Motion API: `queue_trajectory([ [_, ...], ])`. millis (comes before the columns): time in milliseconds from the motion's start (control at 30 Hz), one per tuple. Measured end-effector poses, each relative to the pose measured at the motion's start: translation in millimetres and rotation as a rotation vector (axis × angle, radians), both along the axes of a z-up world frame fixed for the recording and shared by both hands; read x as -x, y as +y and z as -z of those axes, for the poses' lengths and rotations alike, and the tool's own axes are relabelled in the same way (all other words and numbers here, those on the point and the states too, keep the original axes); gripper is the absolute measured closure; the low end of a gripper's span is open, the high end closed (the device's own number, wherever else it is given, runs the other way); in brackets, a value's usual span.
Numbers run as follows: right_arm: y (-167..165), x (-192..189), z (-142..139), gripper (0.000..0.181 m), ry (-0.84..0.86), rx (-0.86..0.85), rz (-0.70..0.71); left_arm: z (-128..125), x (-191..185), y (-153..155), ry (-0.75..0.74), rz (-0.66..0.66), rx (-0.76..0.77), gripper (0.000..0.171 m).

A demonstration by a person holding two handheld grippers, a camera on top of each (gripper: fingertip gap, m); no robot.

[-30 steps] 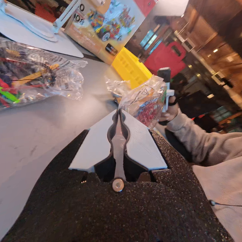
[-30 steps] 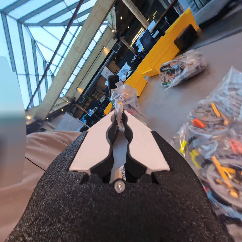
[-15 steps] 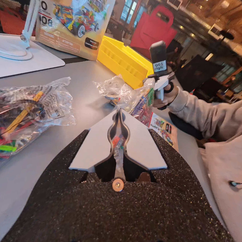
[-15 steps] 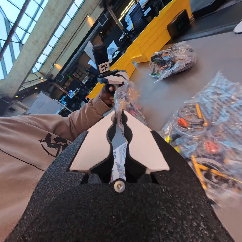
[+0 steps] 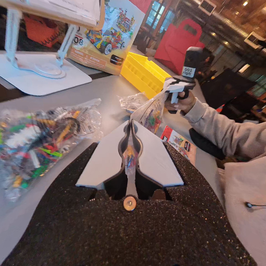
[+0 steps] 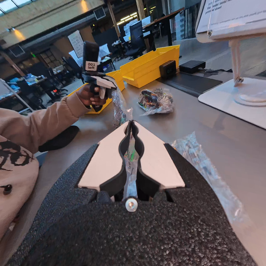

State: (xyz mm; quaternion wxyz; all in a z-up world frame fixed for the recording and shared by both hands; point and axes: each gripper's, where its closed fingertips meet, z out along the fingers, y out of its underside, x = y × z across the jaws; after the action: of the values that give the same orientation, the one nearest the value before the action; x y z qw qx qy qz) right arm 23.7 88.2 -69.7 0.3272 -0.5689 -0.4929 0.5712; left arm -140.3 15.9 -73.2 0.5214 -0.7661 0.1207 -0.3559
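Note:
A small clear plastic bag of coloured toy parts (image 5: 151, 115) hangs stretched between both grippers above the grey table (image 5: 100, 89). My left gripper (image 5: 131, 122) is shut on one end of the bag. My right gripper (image 6: 131, 122) is shut on the other end, and the bag (image 6: 119, 109) runs from it up to the left gripper (image 6: 113, 86). In the left wrist view the right gripper (image 5: 165, 86) is held by a hand at the upper right, clamped on the bag's top.
A large bag of parts (image 5: 36, 141) lies at left, a smaller one (image 6: 155, 100) farther off, another (image 6: 201, 165) by the right gripper. A toy box (image 5: 103, 40), yellow bins (image 5: 144, 74), a white stand base (image 5: 43, 77) and a leaflet (image 5: 178, 144) are around. Tip to tip, the grippers are about 20 cm apart.
Both grippers have tilted down toward the table and drawn apart. The small bag is now pulled taut between them, and the two hands are farther from each other.

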Motion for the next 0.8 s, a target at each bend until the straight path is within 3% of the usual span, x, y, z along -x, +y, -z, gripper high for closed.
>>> queue_trajectory([
  [100,15,20,-29,0.181,0.012,-0.15,0.055,-36,17,7,0.132,-0.057,-0.09,0.171],
  [200,4,28,-48,0.181,0.025,-0.32,0.048,-56,19,-14,0.299,-0.045,-0.175,0.171],
  [267,-23,21,-24,0.181,-0.06,-0.376,-0.037,-37,11,-42,0.381,0.005,-0.125,0.171],
  [400,-79,-18,63,0.18,-0.309,-0.387,-0.233,45,-21,-111,0.469,0.183,0.136,0.163],
  [500,-107,-48,88,0.153,-0.393,-0.331,-0.332,69,-34,-138,0.502,0.211,0.168,0.146],
  [567,-117,-60,85,0.147,-0.384,-0.293,-0.357,64,-37,-137,0.46,0.176,0.148,0.145],
  [633,-118,-60,72,0.144,-0.328,-0.258,-0.33,61,-27,-118,0.418,0.05,0.158,0.144],
  [733,-101,-43,59,0.145,-0.273,-0.237,-0.191,81,-3,-83,0.365,-0.181,0.286,0.132],
  [800,-84,-28,63,0.144,-0.296,-0.246,-0.089,98,3,-66,0.31,-0.249,0.352,0.121],
])
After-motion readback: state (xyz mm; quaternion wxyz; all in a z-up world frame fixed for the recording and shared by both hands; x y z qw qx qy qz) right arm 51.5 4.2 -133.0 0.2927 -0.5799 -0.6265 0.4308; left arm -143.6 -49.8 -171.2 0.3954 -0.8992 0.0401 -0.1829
